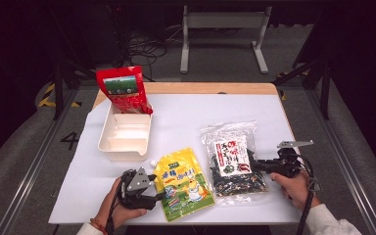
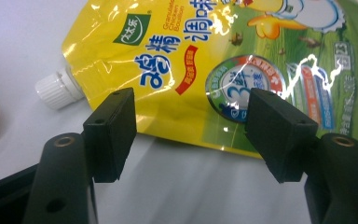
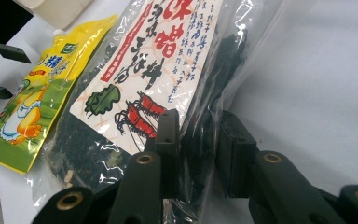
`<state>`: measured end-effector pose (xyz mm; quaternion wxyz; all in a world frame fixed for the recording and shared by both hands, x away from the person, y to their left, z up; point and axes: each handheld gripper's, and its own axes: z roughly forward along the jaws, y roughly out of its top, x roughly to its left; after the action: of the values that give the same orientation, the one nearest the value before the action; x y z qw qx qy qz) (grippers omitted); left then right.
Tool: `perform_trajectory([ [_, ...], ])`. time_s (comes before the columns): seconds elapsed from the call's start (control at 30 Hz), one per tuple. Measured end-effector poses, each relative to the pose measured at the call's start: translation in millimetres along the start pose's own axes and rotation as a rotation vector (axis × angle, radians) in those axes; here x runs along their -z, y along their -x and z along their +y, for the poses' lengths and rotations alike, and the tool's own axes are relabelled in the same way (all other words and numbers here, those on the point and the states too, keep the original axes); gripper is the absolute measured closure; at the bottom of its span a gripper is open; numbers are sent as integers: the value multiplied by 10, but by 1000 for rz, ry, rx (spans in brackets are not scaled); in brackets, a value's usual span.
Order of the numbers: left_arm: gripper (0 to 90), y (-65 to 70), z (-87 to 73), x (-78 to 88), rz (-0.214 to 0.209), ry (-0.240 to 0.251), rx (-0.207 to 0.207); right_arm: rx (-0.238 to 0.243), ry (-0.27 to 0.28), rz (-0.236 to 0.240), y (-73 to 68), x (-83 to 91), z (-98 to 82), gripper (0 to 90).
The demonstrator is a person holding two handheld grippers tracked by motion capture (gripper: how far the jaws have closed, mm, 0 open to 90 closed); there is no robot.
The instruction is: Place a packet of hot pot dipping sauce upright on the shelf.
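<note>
A yellow spouted pouch [image 1: 181, 183] with a white cap [image 2: 56, 88] lies flat near the table's front edge. My left gripper [image 1: 159, 196] stands open at its left edge. In the left gripper view [image 2: 189, 135] the jaws stand apart and the yellow pouch [image 2: 214, 56] lies just beyond them, untouched. To the right lies a clear bag of dark seaweed [image 1: 230, 156] with a white and red label. My right gripper [image 1: 252, 165] comes in from the right, level with the table. Its jaws [image 3: 198, 140] pinch the near edge of the seaweed bag [image 3: 168, 70].
A white open tray [image 1: 125, 134] sits at the back left on the white mat [image 1: 176, 112]. A red snack bag [image 1: 122, 90] leans upright against its far end. Beyond the table stand a metal frame and cables on the floor.
</note>
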<state>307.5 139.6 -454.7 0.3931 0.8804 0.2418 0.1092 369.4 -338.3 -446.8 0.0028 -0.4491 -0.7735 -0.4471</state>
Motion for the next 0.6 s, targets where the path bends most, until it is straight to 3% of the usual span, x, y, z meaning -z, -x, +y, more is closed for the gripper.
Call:
perform_trajectory([
  [0.1, 329, -3, 63, -18, -21, 23, 14, 18, 15, -9, -29, 16, -11, 727],
  [0.27, 309, 24, 297, -153, -70, 54, 2, 100, 72, -8, -104, 104, -35, 757],
  [0.53, 250, 102, 780, -501, -143, 77, -5, 175, 114, -27, -181, 155, -68, 758],
  [0.6, 239, 134, 887, -613, -140, 69, -1, 192, 129, -21, -192, 175, -82, 758],
])
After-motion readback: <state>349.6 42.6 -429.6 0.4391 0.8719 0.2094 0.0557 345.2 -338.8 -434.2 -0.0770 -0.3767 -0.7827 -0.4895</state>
